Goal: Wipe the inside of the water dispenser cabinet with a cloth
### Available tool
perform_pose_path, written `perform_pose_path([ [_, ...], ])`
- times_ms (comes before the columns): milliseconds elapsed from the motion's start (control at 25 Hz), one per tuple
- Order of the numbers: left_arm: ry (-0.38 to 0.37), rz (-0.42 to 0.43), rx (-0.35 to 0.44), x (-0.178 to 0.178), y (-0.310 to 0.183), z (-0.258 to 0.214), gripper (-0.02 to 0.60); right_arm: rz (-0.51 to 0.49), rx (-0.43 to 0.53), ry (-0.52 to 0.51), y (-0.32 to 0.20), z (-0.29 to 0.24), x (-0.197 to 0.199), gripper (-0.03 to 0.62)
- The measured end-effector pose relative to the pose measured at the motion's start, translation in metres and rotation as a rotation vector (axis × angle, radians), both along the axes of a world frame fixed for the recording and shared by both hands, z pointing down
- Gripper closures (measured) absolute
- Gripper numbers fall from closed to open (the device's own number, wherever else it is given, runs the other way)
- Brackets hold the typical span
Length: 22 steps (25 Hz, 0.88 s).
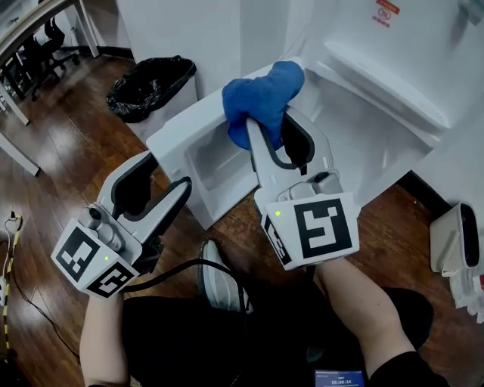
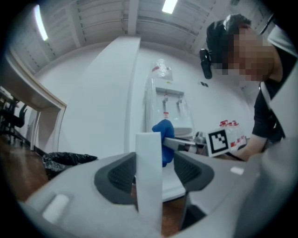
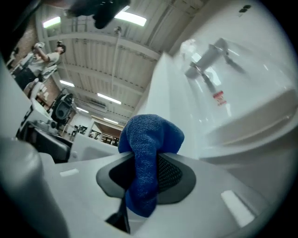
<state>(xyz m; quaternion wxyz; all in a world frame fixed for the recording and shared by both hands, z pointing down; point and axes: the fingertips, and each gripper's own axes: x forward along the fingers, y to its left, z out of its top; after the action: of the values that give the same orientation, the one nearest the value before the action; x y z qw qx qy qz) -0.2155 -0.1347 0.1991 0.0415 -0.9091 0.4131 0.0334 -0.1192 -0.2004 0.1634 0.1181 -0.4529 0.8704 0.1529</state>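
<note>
**Currently: cloth gripped, up at the open door**

So, we see the right gripper (image 1: 271, 130) clenched on the blue cloth (image 1: 261, 94). The cloth bunches over the jaw tips and its tail hangs between the pads. It sits above the top edge of the open cabinet door (image 1: 189, 136), just left of the cabinet opening (image 1: 363, 151) of the water dispenser (image 1: 393, 83). Whether the cloth touches the door, we cannot tell.

Left gripper (image 1: 168, 170) is released: jaws apart, the door's edge standing between them, a gap showing at one pad.

Around:
- Bin (image 1: 155, 87) with a black liner, just beside the door on the left, crowding that side.
- The door itself stands out over the wooden floor (image 1: 68, 166), between us and the cabinet.
- Shoe (image 1: 219, 283) and black cable (image 1: 178, 266) below the grippers.
- White unit (image 1: 454, 242) on the floor at the right, well apart.

Writing:
- Red label (image 1: 386, 13) on the dispenser front, print too small to read.
- Red tags at the taps (image 2: 171, 104), also unreadable.
- Small screen (image 1: 339, 378) at the bottom edge, digits blurred.
</note>
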Motion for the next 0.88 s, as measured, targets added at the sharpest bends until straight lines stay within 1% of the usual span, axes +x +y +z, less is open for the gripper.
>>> perform_pose_path([
  [80,0.076,0.035,-0.008,-0.003,0.002,-0.006,0.321,-0.094,0.134,0.045,0.037,-0.009,-0.028,0.487],
  [120,0.137,0.053,-0.008,-0.007,0.004,-0.012,0.319,-0.154,0.182,0.079,0.053,-0.005,-0.042,0.487],
  [160,0.213,0.071,-0.007,-0.013,0.005,-0.019,0.319,-0.218,0.212,0.116,0.067,0.003,-0.054,0.487],
  [200,0.291,0.085,-0.005,-0.02,0.007,-0.027,0.319,-0.274,0.223,0.146,0.076,0.013,-0.065,0.487],
  [240,0.352,0.093,-0.004,-0.027,0.008,-0.032,0.323,-0.316,0.214,0.168,0.082,0.026,-0.074,0.487],
  [280,0.381,0.091,-0.006,-0.032,0.008,-0.034,0.332,-0.344,0.188,0.185,0.085,0.039,-0.081,0.487],
  [320,0.377,0.083,-0.011,-0.034,0.006,-0.031,0.34,-0.361,0.156,0.203,0.086,0.053,-0.087,0.487],
  [360,0.355,0.071,-0.02,-0.034,0.003,-0.026,0.348,-0.372,0.127,0.226,0.086,0.067,-0.092,0.487],
  [400,0.336,0.062,-0.031,-0.033,0.0,-0.021,0.357,-0.379,0.105,0.254,0.086,0.079,-0.097,0.487],
  [440,0.332,0.054,-0.042,-0.033,-0.004,-0.018,0.36,-0.386,0.09,0.289,0.087,0.091,-0.102,0.487],
  [480,0.343,0.049,-0.05,-0.034,-0.007,-0.016,0.373,-0.397,0.077,0.334,0.087,0.105,-0.107,0.487],
  [560,0.372,0.041,-0.06,-0.038,-0.011,-0.016,0.372,-0.44,0.042,0.445,0.09,0.139,-0.119,0.487],
  [680,0.37,0.031,-0.055,-0.039,-0.011,-0.017,0.373,-0.505,-0.058,0.549,0.088,0.198,-0.132,0.487],
  [760,0.358,0.03,-0.05,-0.037,-0.009,-0.017,0.373,-0.511,-0.113,0.607,0.08,0.23,-0.133,0.487],
  [880,0.35,0.029,-0.05,-0.037,-0.009,-0.017,0.371,-0.51,-0.145,0.695,0.071,0.266,-0.133,0.487],
])
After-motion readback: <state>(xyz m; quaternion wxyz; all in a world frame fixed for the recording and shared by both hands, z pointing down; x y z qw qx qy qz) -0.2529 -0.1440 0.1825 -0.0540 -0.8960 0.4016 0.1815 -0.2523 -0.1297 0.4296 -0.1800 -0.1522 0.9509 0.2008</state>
